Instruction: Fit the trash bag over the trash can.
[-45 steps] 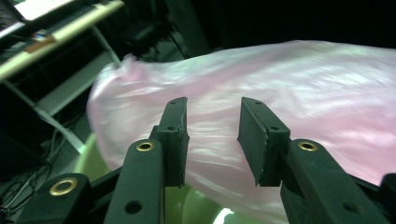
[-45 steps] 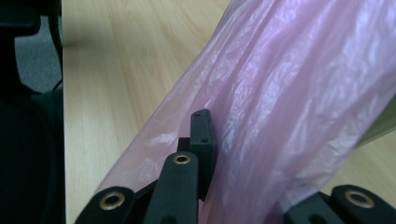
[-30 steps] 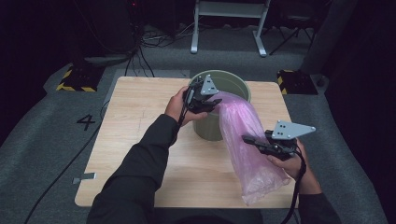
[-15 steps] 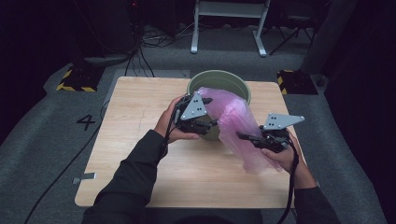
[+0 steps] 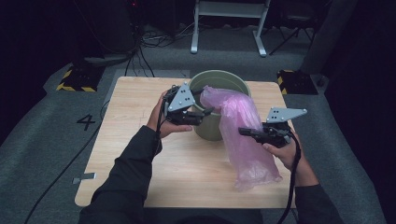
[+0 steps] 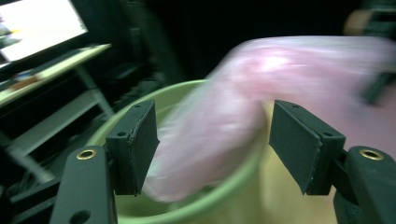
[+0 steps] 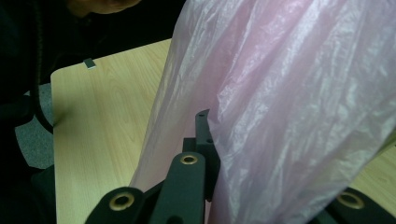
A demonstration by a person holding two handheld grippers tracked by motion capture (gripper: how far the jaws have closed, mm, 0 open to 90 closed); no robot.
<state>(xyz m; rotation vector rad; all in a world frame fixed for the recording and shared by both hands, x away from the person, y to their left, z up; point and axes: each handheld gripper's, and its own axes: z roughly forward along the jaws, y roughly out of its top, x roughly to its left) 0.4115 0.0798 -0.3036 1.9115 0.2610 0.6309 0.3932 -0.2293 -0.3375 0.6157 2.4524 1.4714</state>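
A person stands at a light wooden counter (image 5: 140,154), both forearms in dark sleeves reaching in from the near edge. Each hand holds a black two-jaw tool.

A pale green bucket (image 5: 212,128) stands upright toward the far middle of the counter. A thin, translucent pink plastic bag (image 5: 243,140) drapes out of it: its upper end sits bunched at the bucket's mouth, and the rest hangs over the rim on the person's right side, trailing down to the counter, where its crumpled lower end lies near the front right.

The left tool (image 5: 205,113) is held just beside the bucket's near left rim, pointing toward the bag's upper end. In the left gripper view its jaws are spread wide apart, with the bucket rim (image 6: 219,198) and the blurred pink bag (image 6: 219,135) between and beyond them, touching neither jaw.

The right tool (image 5: 243,131) is held to the right of the bucket, its tip at the middle of the hanging bag. In the right gripper view the wrinkled plastic (image 7: 299,116) covers most of the jaws; they appear to be pinching a fold of the bag, though the film hides the contact itself.

Grey carpet (image 5: 46,140) surrounds the counter, marked with a number 4 (image 5: 87,122) on the left.
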